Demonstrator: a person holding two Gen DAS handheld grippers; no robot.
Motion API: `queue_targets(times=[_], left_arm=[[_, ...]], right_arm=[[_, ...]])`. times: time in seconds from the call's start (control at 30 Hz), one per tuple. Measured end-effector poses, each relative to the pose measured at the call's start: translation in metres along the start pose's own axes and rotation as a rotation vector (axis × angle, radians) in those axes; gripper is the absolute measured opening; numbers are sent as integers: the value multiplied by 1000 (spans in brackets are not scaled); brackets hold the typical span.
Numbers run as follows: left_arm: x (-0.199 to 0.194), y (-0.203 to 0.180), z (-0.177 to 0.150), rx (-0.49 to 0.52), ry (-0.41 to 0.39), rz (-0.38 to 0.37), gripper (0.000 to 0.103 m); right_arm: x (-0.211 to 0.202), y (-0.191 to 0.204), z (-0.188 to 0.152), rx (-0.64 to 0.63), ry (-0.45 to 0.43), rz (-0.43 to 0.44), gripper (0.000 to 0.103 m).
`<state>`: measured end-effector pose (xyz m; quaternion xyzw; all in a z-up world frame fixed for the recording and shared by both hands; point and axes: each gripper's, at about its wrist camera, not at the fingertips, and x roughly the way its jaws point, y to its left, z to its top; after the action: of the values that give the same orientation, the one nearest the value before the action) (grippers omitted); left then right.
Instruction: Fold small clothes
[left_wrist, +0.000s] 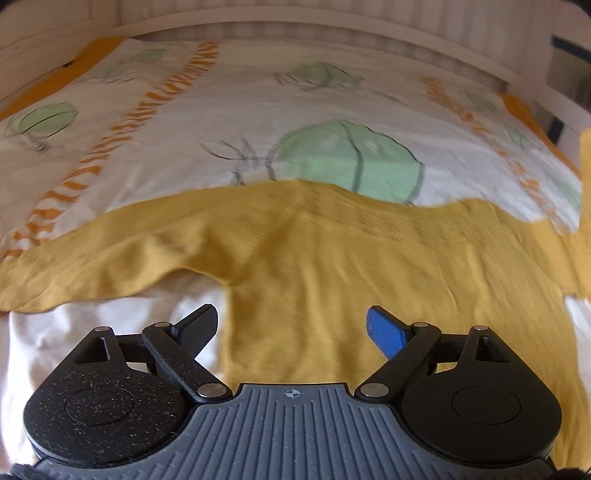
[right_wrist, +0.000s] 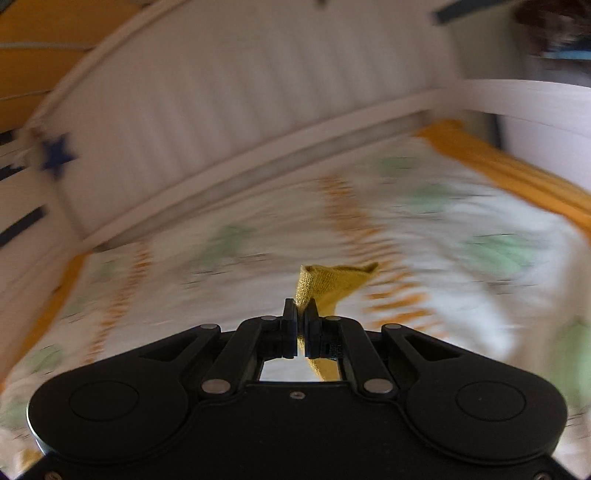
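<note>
A small mustard-yellow long-sleeved top lies spread on the patterned bed cover, one sleeve stretched out to the left. My left gripper is open, its fingers held low over the top's lower left part, not touching cloth. My right gripper is shut on a corner of the yellow top, which sticks up past the fingertips and hangs below them. At the right edge of the left wrist view a strip of the yellow cloth rises off the bed.
The bed cover is white with green shapes and orange stripes, over an orange sheet edge. A white slatted bed rail runs along the far side; it also shows in the right wrist view with a blue star sticker.
</note>
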<state>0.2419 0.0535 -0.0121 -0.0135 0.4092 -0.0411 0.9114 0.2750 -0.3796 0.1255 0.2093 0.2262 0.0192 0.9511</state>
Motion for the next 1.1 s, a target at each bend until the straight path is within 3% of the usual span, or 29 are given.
queue_targets(times=[0.1, 0.23, 0.43, 0.63, 0.87, 0.97, 1.03, 1.1], left_arm=[[-2, 17, 10, -55, 1, -10, 88], [-16, 39, 22, -95, -60, -4, 88], [-26, 63, 30, -166, -115, 15, 88], [-25, 79, 32, -237, -108, -25, 88], [-21, 77, 31, -216, -100, -47, 88], [-15, 75, 29, -209, -87, -62, 88], [-11, 71, 27, -200, -79, -68, 88], [-7, 65, 27, -182, -77, -76, 88]], right_arm=[[22, 60, -19, -46, 30, 94, 11], [58, 121, -64, -89, 88, 190, 11], [105, 191, -148, -136, 220, 258, 11], [123, 230, -217, -217, 311, 273, 11], [114, 244, -248, -318, 329, 355, 18], [98, 237, -246, -337, 287, 321, 34], [86, 228, -245, -367, 249, 277, 56], [76, 221, -246, -424, 227, 217, 63]])
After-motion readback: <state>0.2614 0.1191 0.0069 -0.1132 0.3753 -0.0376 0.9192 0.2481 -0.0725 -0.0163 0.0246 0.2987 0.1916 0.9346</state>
